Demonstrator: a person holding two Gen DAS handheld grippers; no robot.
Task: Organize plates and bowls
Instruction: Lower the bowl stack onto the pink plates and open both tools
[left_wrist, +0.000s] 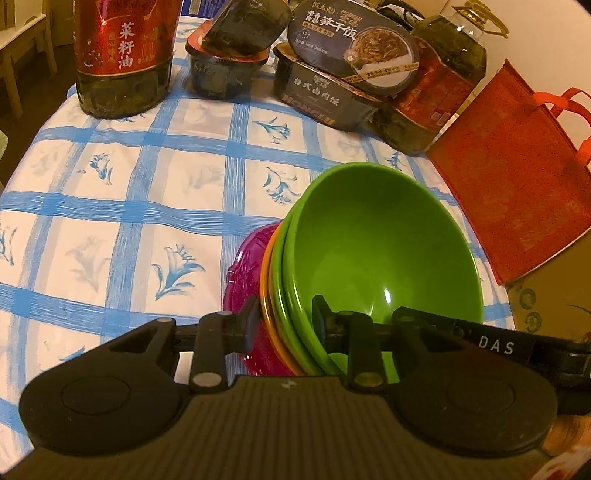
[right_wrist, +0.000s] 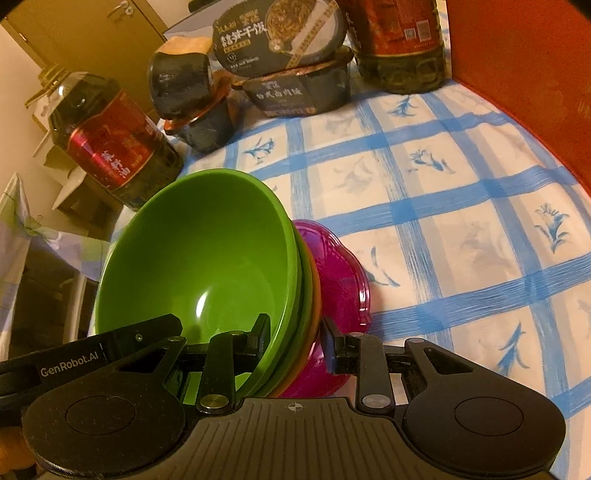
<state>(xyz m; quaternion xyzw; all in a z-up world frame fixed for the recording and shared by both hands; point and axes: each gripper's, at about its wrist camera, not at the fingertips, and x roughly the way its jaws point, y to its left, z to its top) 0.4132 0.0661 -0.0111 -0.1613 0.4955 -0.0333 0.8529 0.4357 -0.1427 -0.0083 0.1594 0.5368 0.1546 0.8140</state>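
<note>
Your left gripper (left_wrist: 285, 319) is clamped narrowly across the rims of the stacked bowls (left_wrist: 376, 251): green on top, orange below, pink plate (left_wrist: 245, 280) outermost. Your right gripper (right_wrist: 295, 334) pinches the same stack, tilted above the checked tablecloth (left_wrist: 122, 206).

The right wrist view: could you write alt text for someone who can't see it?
Black tongs pinch the rims of a nested stack: green bowl on top, another green and an orange rim beneath, then a magenta plate. They are over a blue-checked tablecloth; oil bottles and boxed meals stand behind.
</note>
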